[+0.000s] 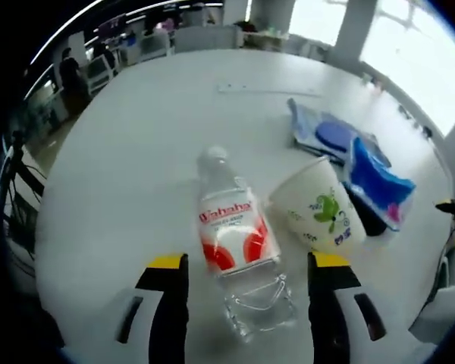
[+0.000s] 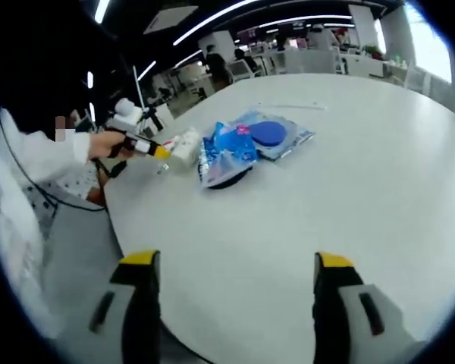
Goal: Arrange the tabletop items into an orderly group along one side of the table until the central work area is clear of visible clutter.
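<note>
Left gripper view: left gripper gapes around a clear red-labelled plastic bottle (lying flat), white paper cup at three o'clock; right gripper open, empty.

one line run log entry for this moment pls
left gripper: open, jaws astride water bottle | paper cup: beside bottle | right gripper: open, over bare table

My left gripper has jaws spread wide. My right gripper likewise spread. My hand grips the left tool.
</note>
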Action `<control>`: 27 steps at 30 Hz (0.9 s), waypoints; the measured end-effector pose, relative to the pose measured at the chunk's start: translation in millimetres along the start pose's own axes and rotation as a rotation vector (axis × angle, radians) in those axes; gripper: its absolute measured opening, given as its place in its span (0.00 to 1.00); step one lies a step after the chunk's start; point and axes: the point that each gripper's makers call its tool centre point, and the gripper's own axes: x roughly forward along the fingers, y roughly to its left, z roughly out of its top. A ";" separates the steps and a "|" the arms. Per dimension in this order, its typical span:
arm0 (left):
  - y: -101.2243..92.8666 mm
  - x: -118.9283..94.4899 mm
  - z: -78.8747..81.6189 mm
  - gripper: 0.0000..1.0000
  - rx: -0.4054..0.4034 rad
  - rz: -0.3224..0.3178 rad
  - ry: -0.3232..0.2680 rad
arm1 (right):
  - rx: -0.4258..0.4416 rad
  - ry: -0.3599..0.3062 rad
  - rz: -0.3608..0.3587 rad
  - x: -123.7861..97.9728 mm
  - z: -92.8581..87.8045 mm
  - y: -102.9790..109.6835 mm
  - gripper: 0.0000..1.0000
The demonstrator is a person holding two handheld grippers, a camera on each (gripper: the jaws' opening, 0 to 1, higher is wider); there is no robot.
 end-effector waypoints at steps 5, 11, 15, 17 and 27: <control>1.9 5.1 -3.0 0.56 0.018 0.016 0.020 | 0.024 -0.012 -0.021 -1.8 -1.9 0.9 0.82; 0.9 9.2 -7.4 0.55 0.010 0.015 0.042 | 0.039 -0.008 -0.029 -1.3 -7.8 6.6 0.82; 0.5 11.5 -4.4 0.56 -0.012 0.019 0.032 | 0.057 -0.033 -0.038 -2.1 -3.4 9.7 0.81; 0.0 12.6 -1.4 0.56 -0.021 0.015 0.027 | 0.064 -0.043 -0.038 -2.2 -1.0 11.2 0.81; 7.5 15.7 10.8 0.52 -0.058 0.028 -0.002 | 0.079 -0.046 -0.041 -2.0 -1.8 10.9 0.81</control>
